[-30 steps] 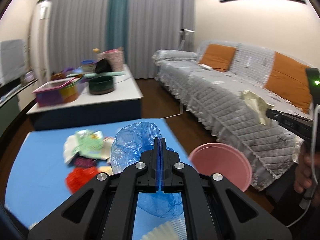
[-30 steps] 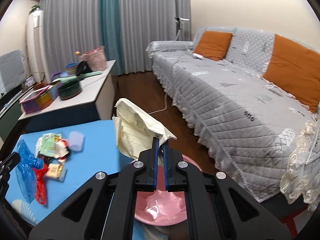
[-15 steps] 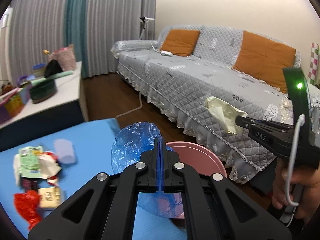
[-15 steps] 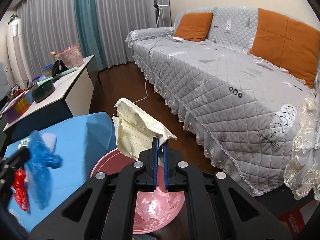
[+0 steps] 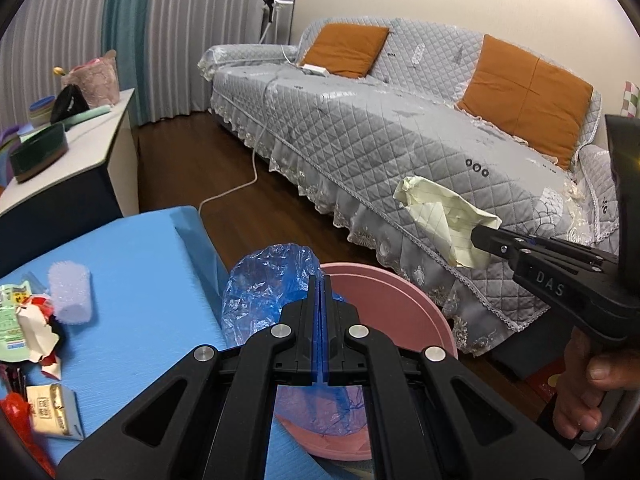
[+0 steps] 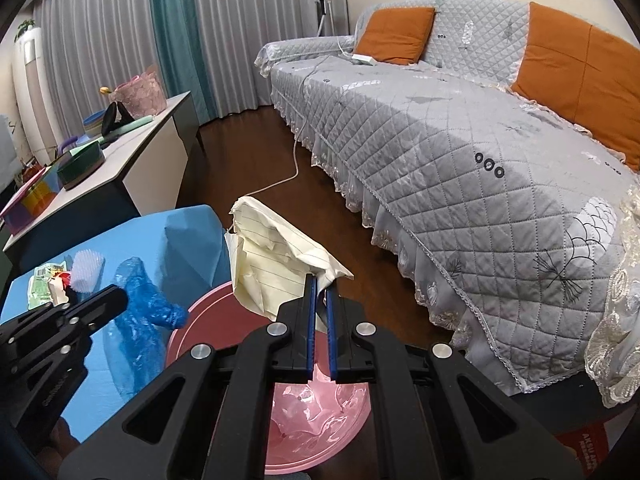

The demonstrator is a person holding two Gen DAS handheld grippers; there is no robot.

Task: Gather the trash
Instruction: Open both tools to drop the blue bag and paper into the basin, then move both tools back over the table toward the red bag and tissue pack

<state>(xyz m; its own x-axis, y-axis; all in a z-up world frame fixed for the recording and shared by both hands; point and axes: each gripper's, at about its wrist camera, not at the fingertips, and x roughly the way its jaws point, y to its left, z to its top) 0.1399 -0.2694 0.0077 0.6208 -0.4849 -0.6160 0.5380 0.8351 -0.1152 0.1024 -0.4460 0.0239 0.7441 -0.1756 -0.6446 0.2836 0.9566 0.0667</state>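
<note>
- Your left tool [image 5: 319, 280] is clamped tight on the blue plastic bag [image 5: 264, 292], jaws pressed together with the film pinched between them.
- That bag bulges out just ahead of the left tool's tips and hangs partly over the near rim of the pink bin [image 5: 400, 300].
- Your right tool [image 6: 319, 280] grips the crumpled lined paper [image 6: 272, 264] by one corner, jaws at a narrow gap with the sheet between the pads.
- The paper sticks up and to the left of the right tool's tips, above the bin's opening; from the right wrist the bin [image 6: 200, 320] sits directly below the tool, with a shiny pink liner inside.
- From the left wrist, your right tool [image 5: 486, 240] comes in from the right side, paper [image 5: 440, 216] held out above the bin's far edge, your hand [image 5: 588, 384] on its handle.
- Off to the left of the left tool, on the blue tabletop [image 5: 140, 248], more trash waits: a white foam sleeve [image 5: 70, 292], a green wrapper [image 5: 12, 320], a red bag [image 5: 16, 416] and a small gold packet [image 5: 48, 412].
- Beyond both tools stands the grey quilted sofa [image 6: 460, 140].
</note>
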